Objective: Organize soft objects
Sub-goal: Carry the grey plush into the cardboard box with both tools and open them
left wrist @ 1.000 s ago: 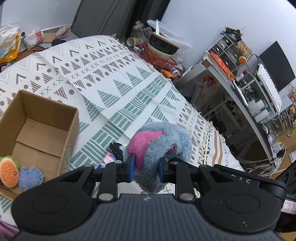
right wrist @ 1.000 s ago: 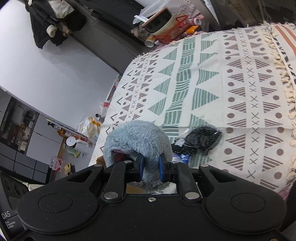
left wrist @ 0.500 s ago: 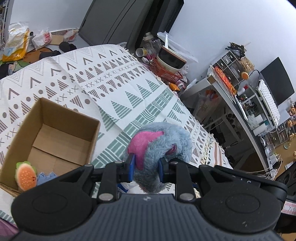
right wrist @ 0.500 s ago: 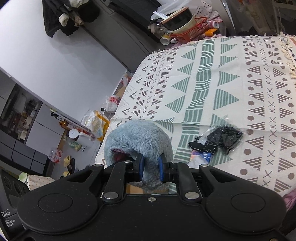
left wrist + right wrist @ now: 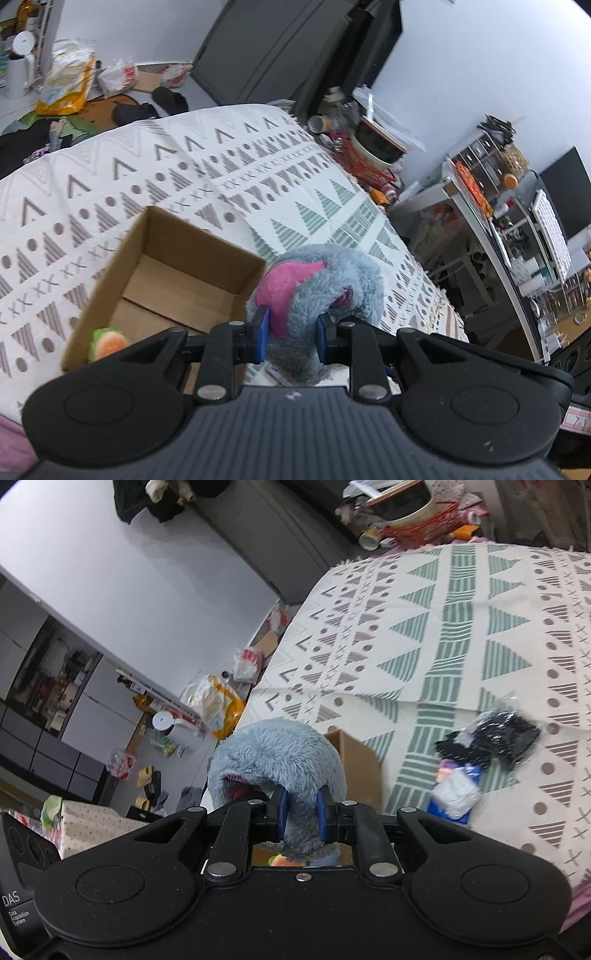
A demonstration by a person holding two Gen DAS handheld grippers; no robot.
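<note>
Grey-blue plush toy (image 5: 317,291), pinched by both our left claw (image 5: 291,328) and right claw (image 5: 300,808), now nears the cardboard box (image 5: 162,266); "DAS" marks one claw.

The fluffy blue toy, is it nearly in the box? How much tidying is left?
Partly done. A soft watermelon slice toy already lies in the cardboard box. The fluffy blue toy, with its pink patch, is clamped by both the left gripper and the right gripper, beside the box rim, not inside. Bagged black items wait on the patterned blanket.
</note>
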